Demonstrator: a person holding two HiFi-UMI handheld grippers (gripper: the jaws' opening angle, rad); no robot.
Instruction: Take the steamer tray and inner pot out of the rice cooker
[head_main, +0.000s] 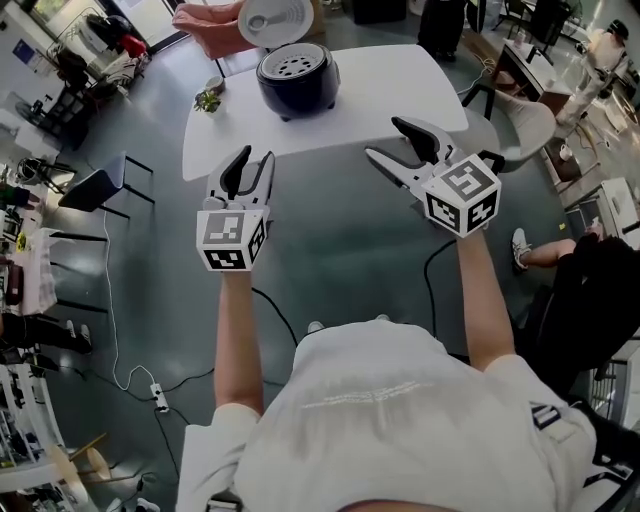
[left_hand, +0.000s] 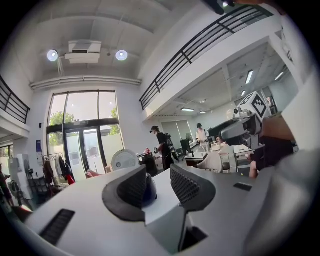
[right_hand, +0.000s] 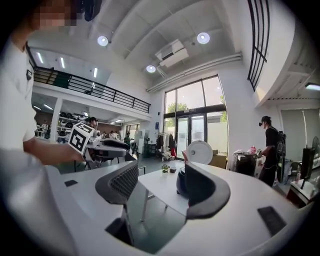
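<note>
This is a tall, open lab-like office. A white table stands on grey floor at 12 o'clock, with cluttered desks at 2 o'clock and a power strip at 8 o'clock. A mezzanine railing and glass doors lie beyond.

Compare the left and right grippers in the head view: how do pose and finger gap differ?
The left gripper points straight ahead at the table; the right gripper is angled inward, toward the rice cooker. The right gripper's fingers stand wider apart than the left gripper's. Shared: both are open with nothing between the fingers, and both are short of the rice cooker.
</note>
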